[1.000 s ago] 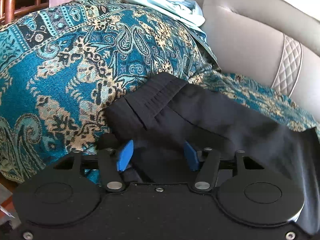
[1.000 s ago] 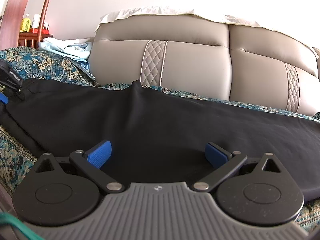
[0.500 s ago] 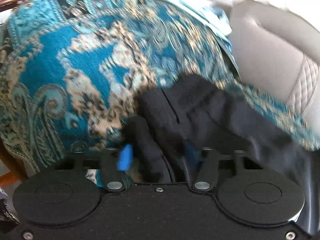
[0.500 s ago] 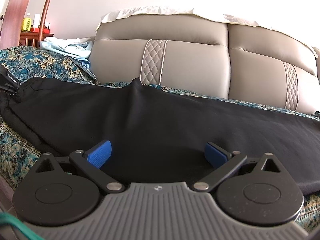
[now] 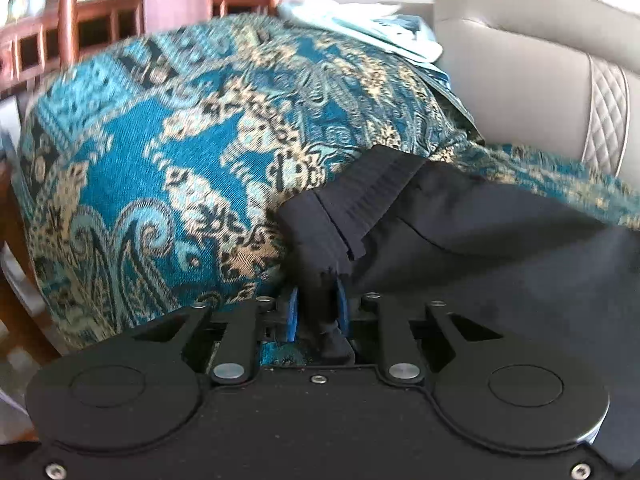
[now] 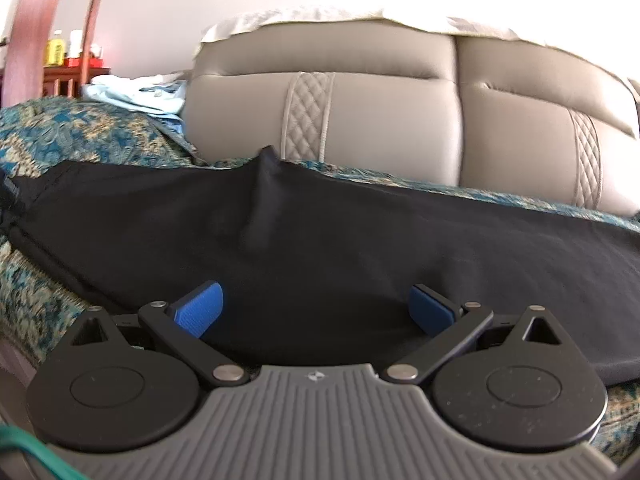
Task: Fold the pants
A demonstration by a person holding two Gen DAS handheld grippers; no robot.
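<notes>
Black pants (image 6: 360, 248) lie lengthwise across a sofa seat covered with a teal patterned throw (image 5: 168, 152). In the left wrist view the ribbed waistband (image 5: 372, 196) rests against the throw-covered armrest. My left gripper (image 5: 316, 312) is shut on the near waistband corner of the pants (image 5: 500, 260), black cloth pinched between its blue pads. My right gripper (image 6: 316, 312) is open, its blue pads wide apart at the near edge of the pants around mid-length, with cloth lying between them.
The grey leather sofa backrest (image 6: 380, 120) rises behind the pants. Light blue clothes (image 5: 360, 28) are piled on top of the armrest. A wooden railing and post (image 5: 160, 0) stand beyond the armrest at the left.
My left gripper has closed on the waistband corner, which was loose between open pads a second ago. The right gripper stays open and has barely moved.
</notes>
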